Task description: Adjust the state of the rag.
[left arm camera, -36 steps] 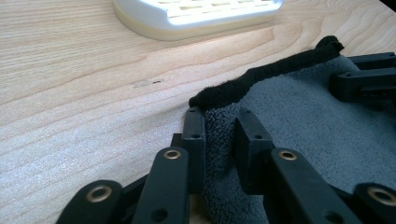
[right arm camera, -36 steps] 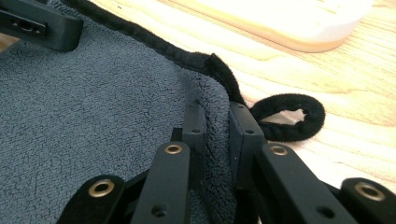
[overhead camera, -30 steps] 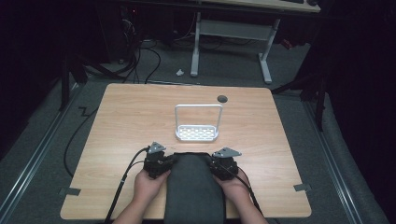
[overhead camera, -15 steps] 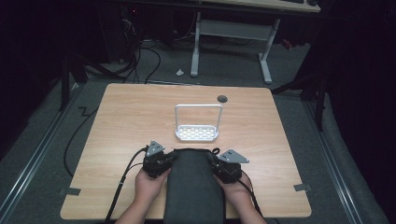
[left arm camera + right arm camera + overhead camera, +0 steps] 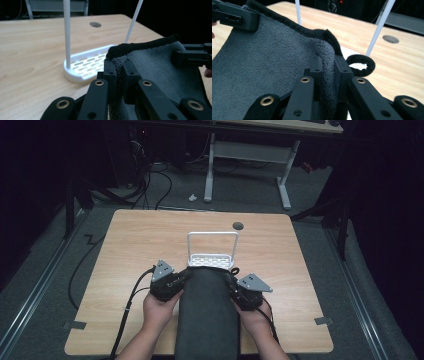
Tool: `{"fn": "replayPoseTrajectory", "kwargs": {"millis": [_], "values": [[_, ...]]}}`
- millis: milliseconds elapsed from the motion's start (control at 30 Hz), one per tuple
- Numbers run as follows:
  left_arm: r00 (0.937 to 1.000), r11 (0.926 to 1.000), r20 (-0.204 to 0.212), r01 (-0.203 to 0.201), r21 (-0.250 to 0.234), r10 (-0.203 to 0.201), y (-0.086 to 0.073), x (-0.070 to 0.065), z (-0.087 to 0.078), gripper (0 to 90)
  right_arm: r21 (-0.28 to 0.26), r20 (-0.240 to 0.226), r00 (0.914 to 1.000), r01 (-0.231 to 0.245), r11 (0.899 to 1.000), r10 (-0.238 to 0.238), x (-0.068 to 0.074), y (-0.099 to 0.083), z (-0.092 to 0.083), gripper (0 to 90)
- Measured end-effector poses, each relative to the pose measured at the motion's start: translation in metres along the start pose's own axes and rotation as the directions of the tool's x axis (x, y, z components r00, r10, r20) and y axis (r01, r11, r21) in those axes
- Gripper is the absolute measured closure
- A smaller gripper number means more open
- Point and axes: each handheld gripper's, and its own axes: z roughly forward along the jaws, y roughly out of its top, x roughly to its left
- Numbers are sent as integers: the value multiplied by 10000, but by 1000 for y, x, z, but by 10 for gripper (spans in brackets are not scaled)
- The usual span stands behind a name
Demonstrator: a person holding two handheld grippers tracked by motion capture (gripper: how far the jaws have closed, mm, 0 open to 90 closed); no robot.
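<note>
Pale wood-grain table (image 5: 125, 250), rectangular with rounded corners, smooth top, 1 small dark round hole (image 5: 238, 226) near the far edge, right of centre.

Dark grey towel (image 5: 207, 312) stretched flat over the near half of the table, running from the near edge up to just before the middle; long, narrow strip shape from the high view. Soft, fuzzy, short-pile cloth, thick black hem (image 5: 142, 46) along the far edge, small black hanging loop (image 5: 361, 65) at the far right corner of the cloth. Far edge reaching the base of a white rack (image 5: 212, 251) at the table's middle.

Rack of white plastic: flat oval tray with rows of slots (image 5: 86, 65), raised lip, 2 thin upright rods joined by a bar on top, forming a squared arch.

Left gripper (image 5: 119, 75) of matte black plastic with brass-coloured rivets, clamped narrow on the towel's far left corner, cloth bunched between the 2 jaws. Right gripper (image 5: 327, 72) pinched tight on the far right corner, hem curling over its jaws. Grey 3-cornered plate on top of each, black cable trailing off toward the near edge. Left hand (image 5: 159, 309) and right hand (image 5: 254, 319) wrapped around the grippers, either side of the towel.
</note>
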Motion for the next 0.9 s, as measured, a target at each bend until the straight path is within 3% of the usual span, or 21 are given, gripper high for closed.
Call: {"fn": "replayPoseTrajectory", "kwargs": {"millis": [400, 633, 900], "values": [[9988, 9940, -33, -496, -975, 495, 46, -6, -13, 841, -1143, 332, 9992, 251, 9931, -215, -6, 43, -18, 801], [9957, 9810, -139, -927, -1705, 917, 80, -13, -22, 841, -1866, 592, 9979, 368, 9817, -262, -12, 71, -28, 801], [9930, 9689, -231, -1181, -2174, 1158, 107, -16, -26, 842, -2498, 821, 9961, 534, 9668, -338, -18, 100, -38, 801]]}}
